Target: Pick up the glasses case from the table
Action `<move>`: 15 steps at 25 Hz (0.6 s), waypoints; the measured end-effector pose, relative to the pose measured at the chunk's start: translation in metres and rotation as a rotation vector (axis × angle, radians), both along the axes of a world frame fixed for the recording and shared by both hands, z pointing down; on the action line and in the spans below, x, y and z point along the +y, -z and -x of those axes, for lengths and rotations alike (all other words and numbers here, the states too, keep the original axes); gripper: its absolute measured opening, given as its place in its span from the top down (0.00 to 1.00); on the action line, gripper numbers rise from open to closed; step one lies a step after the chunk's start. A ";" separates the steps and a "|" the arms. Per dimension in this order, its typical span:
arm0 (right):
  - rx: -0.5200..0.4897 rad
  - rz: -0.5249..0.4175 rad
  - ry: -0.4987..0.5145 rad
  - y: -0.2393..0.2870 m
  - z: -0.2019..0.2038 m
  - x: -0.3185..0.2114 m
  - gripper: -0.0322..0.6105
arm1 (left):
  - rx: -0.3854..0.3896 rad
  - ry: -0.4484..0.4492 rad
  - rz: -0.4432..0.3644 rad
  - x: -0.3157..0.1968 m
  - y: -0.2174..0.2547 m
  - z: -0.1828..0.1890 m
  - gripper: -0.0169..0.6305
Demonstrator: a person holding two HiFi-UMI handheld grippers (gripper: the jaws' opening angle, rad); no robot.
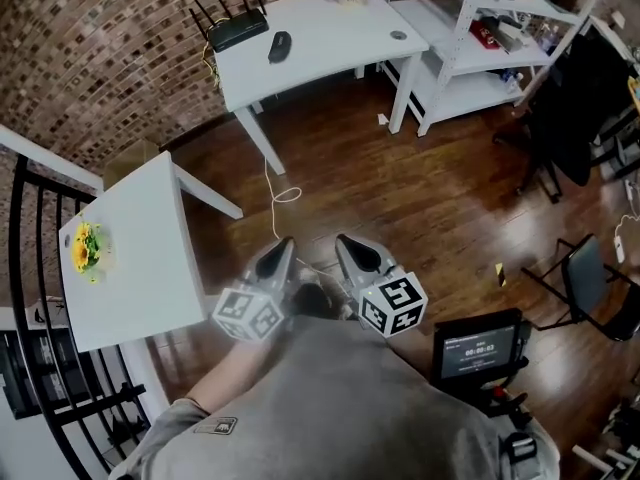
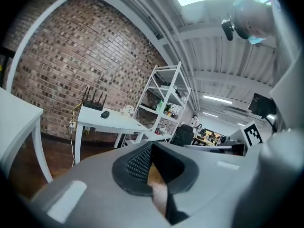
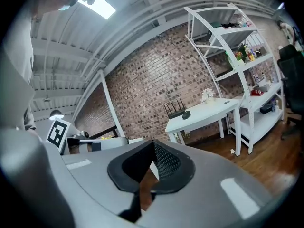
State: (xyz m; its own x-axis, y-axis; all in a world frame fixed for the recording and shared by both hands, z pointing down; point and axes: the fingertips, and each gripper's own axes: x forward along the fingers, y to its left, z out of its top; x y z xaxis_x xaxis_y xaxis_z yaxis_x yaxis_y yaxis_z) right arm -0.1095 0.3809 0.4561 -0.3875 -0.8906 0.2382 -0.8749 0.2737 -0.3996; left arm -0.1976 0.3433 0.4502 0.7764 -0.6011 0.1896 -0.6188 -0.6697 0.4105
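I have the 2 grippers held side by side close in front of the person's grey shirt (image 1: 340, 398), over the wood floor (image 1: 430, 198). The left gripper (image 1: 284, 247) has its jaws pressed together at the tips with nothing between them. The right gripper (image 1: 346, 242) is closed the same way and is also empty. At 4 o'clock, close by, a small black screen (image 1: 480, 346) shows lit digits. At 9 o'clock stands a white side table (image 1: 150, 258) carrying a bunch of yellow flowers (image 1: 86, 248), with a black railing (image 1: 30, 298) on its outer side. At 12 o'clock a white cable (image 1: 283, 196) loops on the floor and runs up toward the far white table (image 1: 330, 38). On that table, well apart from both grippers, lies the dark oval thing I take for the glasses case (image 1: 280, 45). It rests flat, just to the right of a black router (image 1: 236, 28) and untouched. A white shelving unit (image 1: 450, 73) stands at 1 o'clock, and a brick wall (image 1: 120, 58) runs behind everything from 10 to 12 o'clock.
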 end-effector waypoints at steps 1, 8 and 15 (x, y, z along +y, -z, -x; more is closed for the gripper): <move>-0.004 0.000 0.000 0.000 -0.003 -0.006 0.93 | -0.004 -0.002 0.000 -0.006 0.000 -0.004 0.97; 0.002 0.017 0.000 -0.008 -0.028 -0.049 0.93 | -0.004 -0.017 0.009 -0.051 -0.007 -0.034 0.97; 0.041 0.028 -0.027 -0.019 -0.058 -0.158 0.93 | 0.020 -0.017 0.021 -0.161 -0.022 -0.053 0.97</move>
State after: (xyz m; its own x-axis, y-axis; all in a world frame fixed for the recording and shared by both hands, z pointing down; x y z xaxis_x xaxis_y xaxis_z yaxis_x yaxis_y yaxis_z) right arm -0.0516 0.2229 0.4747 -0.3525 -0.8935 0.2781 -0.8975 0.2387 -0.3708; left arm -0.1450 0.1824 0.4722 0.7902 -0.5840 0.1858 -0.5988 -0.6714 0.4367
